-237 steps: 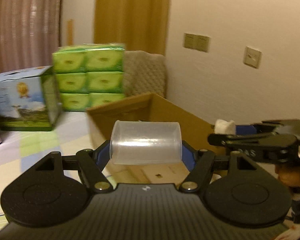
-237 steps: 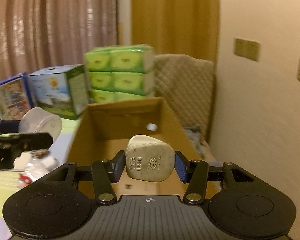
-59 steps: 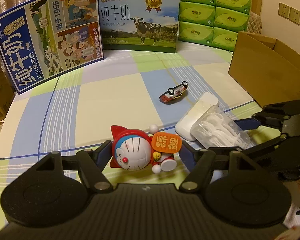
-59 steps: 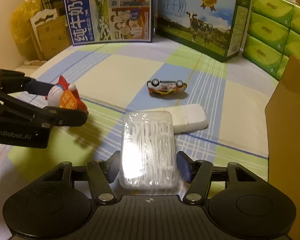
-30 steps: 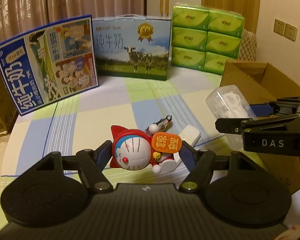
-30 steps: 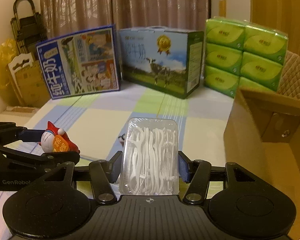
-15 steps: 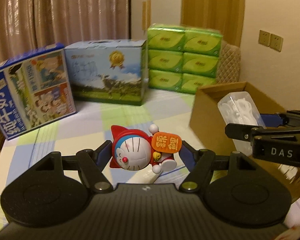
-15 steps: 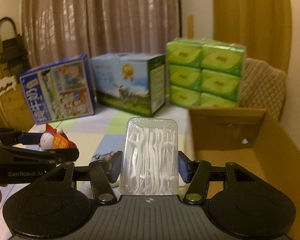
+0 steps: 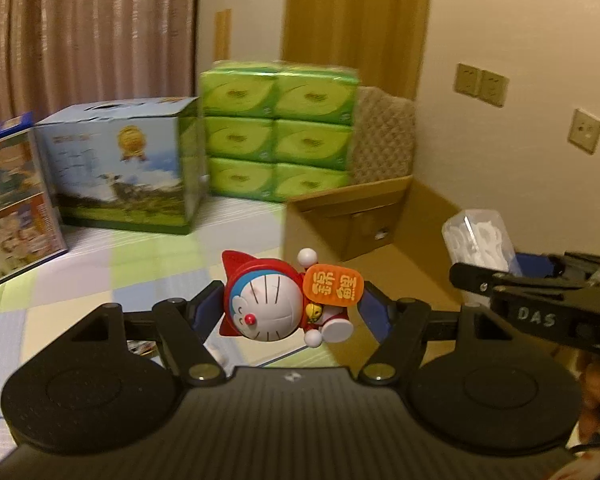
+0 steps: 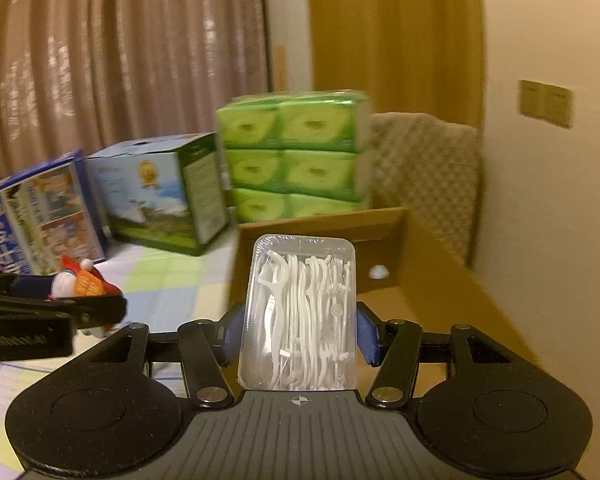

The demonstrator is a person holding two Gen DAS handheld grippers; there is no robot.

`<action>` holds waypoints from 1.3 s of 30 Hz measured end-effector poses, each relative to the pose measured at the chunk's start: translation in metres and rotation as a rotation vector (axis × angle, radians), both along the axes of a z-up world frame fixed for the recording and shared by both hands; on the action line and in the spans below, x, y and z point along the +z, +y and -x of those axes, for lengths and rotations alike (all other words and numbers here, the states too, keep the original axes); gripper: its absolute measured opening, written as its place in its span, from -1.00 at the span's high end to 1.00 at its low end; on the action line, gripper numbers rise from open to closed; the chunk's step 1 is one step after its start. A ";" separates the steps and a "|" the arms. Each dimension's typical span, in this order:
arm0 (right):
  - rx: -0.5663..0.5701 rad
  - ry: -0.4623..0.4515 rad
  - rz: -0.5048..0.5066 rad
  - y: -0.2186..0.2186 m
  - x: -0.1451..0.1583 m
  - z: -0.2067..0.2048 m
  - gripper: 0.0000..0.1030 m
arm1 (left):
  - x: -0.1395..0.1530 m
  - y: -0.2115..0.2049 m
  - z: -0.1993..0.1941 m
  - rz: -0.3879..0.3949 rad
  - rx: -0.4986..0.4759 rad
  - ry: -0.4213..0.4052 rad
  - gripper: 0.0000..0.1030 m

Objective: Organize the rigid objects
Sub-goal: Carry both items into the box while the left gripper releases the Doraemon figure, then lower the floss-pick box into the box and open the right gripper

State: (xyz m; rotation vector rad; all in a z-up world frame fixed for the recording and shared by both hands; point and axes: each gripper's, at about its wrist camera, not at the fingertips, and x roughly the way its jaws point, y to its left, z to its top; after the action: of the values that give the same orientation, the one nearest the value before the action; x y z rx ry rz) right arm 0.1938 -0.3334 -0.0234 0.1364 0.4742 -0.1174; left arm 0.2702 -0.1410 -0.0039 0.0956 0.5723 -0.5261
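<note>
Both tools nearer cardboard box [image 10: 440,280]; left tool [image 9: 292,304] clamps figurine [image 9: 276,304], right tool [image 10: 298,336] floss case [image 10: 300,312]; box floor hidden.

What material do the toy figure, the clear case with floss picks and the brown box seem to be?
Toy figure: probably glossy hard plastic, with smooth painted colours and highlights.
Clear case: thin transparent plastic; the white picks show through.
Brown box: matte corrugated cardboard, judging by its folded flaps.

The right tool [image 10: 298,320] clamps a clear plastic box of white floss picks [image 10: 298,314] above the open brown cardboard box [image 10: 420,276].
</note>
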 end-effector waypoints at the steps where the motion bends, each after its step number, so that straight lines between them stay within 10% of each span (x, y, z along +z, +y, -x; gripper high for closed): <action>1: -0.017 0.000 0.002 -0.006 -0.001 0.002 -0.03 | 0.001 -0.005 0.002 0.004 -0.017 -0.006 -0.32; 19: -0.161 0.032 -0.049 -0.061 -0.015 0.017 -0.03 | -0.005 -0.074 0.015 -0.004 -0.183 -0.018 -0.32; 39: -0.166 0.054 -0.097 -0.066 -0.020 0.013 -0.03 | -0.003 -0.063 0.010 0.007 -0.120 -0.055 -0.58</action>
State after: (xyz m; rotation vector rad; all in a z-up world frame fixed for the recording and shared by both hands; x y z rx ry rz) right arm 0.1806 -0.3995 -0.0437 0.2680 0.5228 -0.2611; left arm 0.2599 -0.2044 -0.0071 0.1382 0.5134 -0.6405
